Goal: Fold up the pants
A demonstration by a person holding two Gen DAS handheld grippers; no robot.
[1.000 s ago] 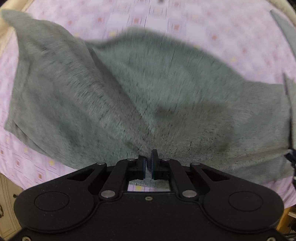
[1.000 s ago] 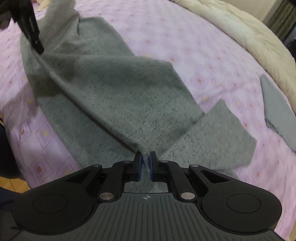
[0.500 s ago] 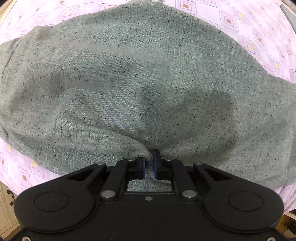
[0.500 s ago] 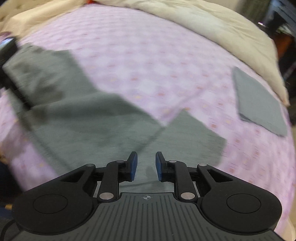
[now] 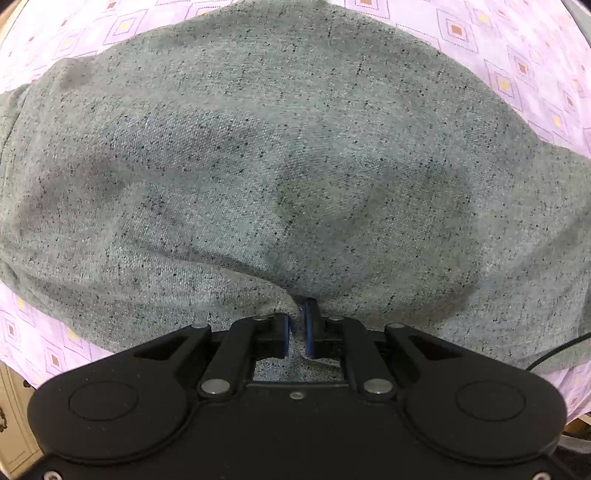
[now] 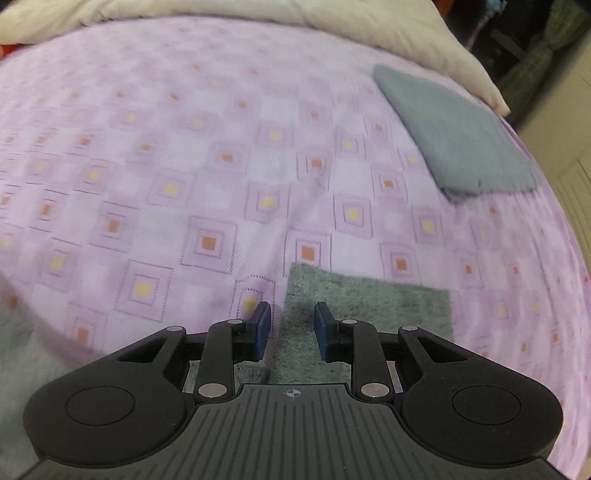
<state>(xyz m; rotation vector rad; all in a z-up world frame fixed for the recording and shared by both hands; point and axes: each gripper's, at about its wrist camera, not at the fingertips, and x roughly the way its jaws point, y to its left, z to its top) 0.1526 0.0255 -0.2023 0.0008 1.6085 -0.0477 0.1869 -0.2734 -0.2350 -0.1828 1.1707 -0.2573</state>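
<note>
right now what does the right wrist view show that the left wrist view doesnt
Only the right wrist view shows the right gripper, jaws apart and holding nothing, a folded grey cloth lying far right on the bed, and the cream duvet along the far edge.

Only the left wrist view shows the left gripper shut on a pinch of the pants, whose speckled grey-green fabric fills nearly the whole frame.

Both show the pants, just a corner in the right view, and the purple patterned bedspread.

Folded grey cloth on lilac bedsheet, cream duvet behind
</note>
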